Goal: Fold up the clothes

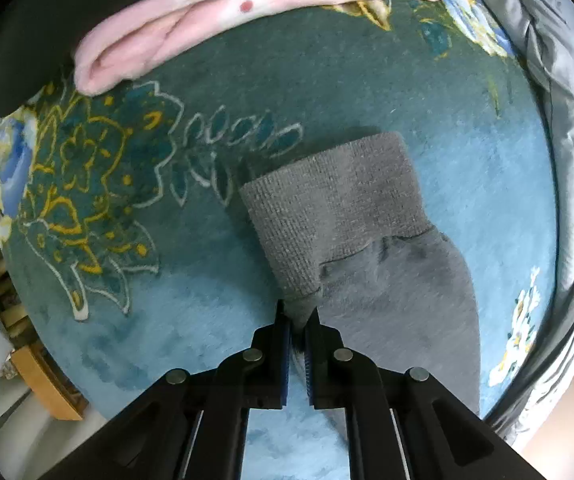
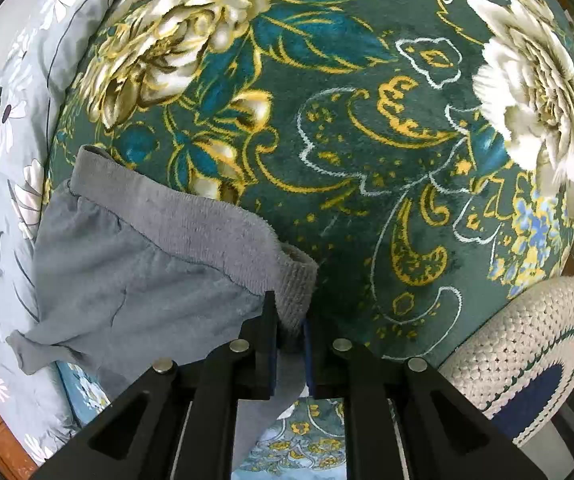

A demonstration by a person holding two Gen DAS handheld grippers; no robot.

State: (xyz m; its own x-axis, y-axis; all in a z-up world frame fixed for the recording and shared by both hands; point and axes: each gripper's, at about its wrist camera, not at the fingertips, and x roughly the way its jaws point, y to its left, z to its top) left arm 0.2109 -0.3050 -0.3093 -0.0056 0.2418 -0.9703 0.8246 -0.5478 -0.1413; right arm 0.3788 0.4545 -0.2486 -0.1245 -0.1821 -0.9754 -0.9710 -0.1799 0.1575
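- The left gripper is pinching a corner of the grey garment where the ribbed cuff meets the smoother cloth, its jaws nearly together on the fabric.
- The grey garment is draping down toward the teal floral blanket, probably so it can be spread flat.
- A folded pink garment is lying further off on the blanket, apparently finished and set aside.
- The right gripper is clamping the end of the ribbed band, jaws narrow on it.
- Holding two corners is likely keeping the edge taut for folding.
- A white knitted cushion is sitting to the right.
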